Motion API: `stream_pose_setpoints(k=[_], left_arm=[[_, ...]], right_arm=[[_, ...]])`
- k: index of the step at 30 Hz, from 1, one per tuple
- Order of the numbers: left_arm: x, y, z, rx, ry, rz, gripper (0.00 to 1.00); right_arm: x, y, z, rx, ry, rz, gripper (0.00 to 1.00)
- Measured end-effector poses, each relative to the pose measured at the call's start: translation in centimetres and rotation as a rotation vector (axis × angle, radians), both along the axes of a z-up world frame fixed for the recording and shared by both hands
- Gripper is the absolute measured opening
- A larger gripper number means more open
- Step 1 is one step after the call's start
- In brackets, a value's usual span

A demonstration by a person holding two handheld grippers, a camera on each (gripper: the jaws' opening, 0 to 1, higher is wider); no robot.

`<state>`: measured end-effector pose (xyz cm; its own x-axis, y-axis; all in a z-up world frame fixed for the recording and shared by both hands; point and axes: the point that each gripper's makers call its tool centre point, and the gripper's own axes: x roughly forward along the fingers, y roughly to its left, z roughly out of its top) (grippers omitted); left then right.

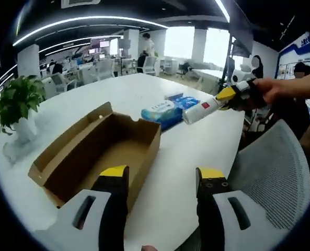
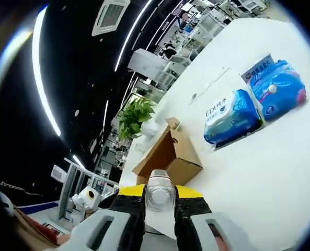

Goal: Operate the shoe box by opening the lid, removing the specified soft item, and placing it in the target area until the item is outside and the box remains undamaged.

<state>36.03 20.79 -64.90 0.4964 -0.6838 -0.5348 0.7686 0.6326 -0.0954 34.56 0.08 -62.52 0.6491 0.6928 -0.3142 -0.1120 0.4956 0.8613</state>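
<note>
The brown cardboard shoe box (image 1: 100, 149) lies open on the white table (image 1: 186, 157), and its inside looks bare. Its lid flap stands up along the far side. My left gripper (image 1: 162, 175) hovers open over the box's near right corner, holding nothing. Beyond the box lie two blue soft tissue packs (image 1: 162, 111) (image 1: 183, 99). My right gripper (image 1: 225, 97) comes in from the right, shut on a white bottle (image 1: 199, 111) with a red label. In the right gripper view the bottle (image 2: 159, 194) sits between the shut jaws, with the box (image 2: 170, 154) and the packs (image 2: 233, 117) (image 2: 280, 89) ahead.
A potted green plant (image 1: 16, 102) stands at the table's left edge. A grey mesh chair (image 1: 272, 172) sits by the near right edge. A person's hand (image 1: 280, 89) holds the right gripper. Desks and people fill the office behind.
</note>
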Motion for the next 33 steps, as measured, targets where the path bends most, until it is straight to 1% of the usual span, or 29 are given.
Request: stream_pose_setpoints(k=[4, 7, 11, 15, 20, 25, 33], left_arm=[[0.0, 0.2, 0.0, 0.002, -0.001, 0.025, 0.51], [0.1, 0.4, 0.1, -0.005, 0.005, 0.049, 0.51], [0.1, 0.5, 0.2, -0.006, 0.009, 0.076, 0.51], [-0.1, 0.6, -0.1, 0.005, 0.018, 0.087, 0.51], [-0.4, 0.9, -0.2, 0.008, 0.030, 0.105, 0.51], [-0.5, 1.2, -0.3, 0.014, 0.040, 0.125, 0.52], [-0.6, 2.0, -0.5, 0.026, 0.050, 0.152, 0.52]], right_arm=[[1.3, -1.6, 0.7, -0.036, 0.003, -0.002, 0.15], [2.2, -2.6, 1.0, -0.043, 0.011, -0.008, 0.15], [3.9, -4.2, 1.4, -0.067, 0.016, -0.006, 0.15], [5.7, -5.3, 1.8, -0.094, 0.007, 0.010, 0.15], [7.8, -6.1, 2.2, -0.134, -0.002, 0.035, 0.15], [9.9, -6.6, 2.1, -0.144, -0.004, 0.049, 0.15], [12.4, -7.2, 2.2, -0.170, -0.005, 0.066, 0.15]])
